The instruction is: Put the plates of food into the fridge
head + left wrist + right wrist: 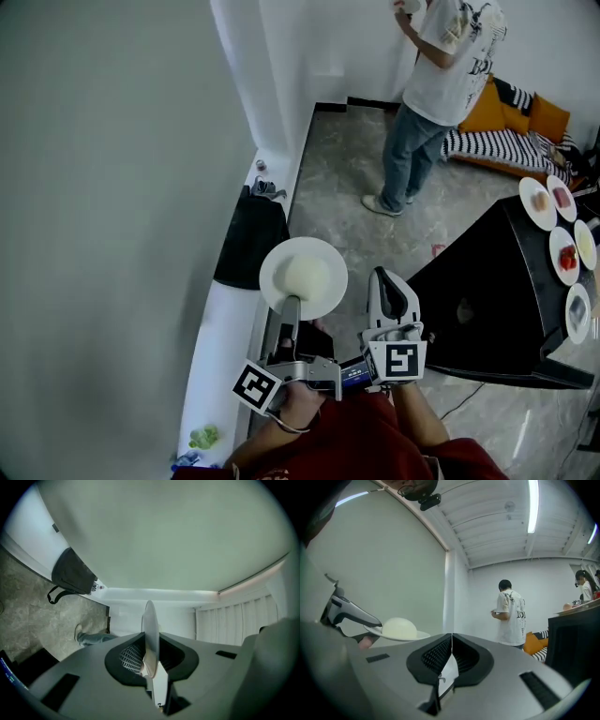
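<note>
My left gripper (293, 307) is shut on the rim of a white plate (304, 276) that carries a pale round bun (307, 274). In the left gripper view the plate (150, 620) stands edge-on, pinched by the gripper (151, 641). My right gripper (382, 277) hangs just right of the plate, shut and empty. The right gripper view shows its jaws (451, 645) pressed together, with the plate and bun (397, 630) and the left gripper (351, 613) off to its left. A tall pale grey surface (112, 225) fills the left side, close to the plate.
A black table (497, 300) stands at the right with several plates of food (566, 258) along its far edge. A person (433, 94) stands at the back by the wall. A black bag (249, 239) lies on a white ledge. An orange sofa (525, 117) stands behind.
</note>
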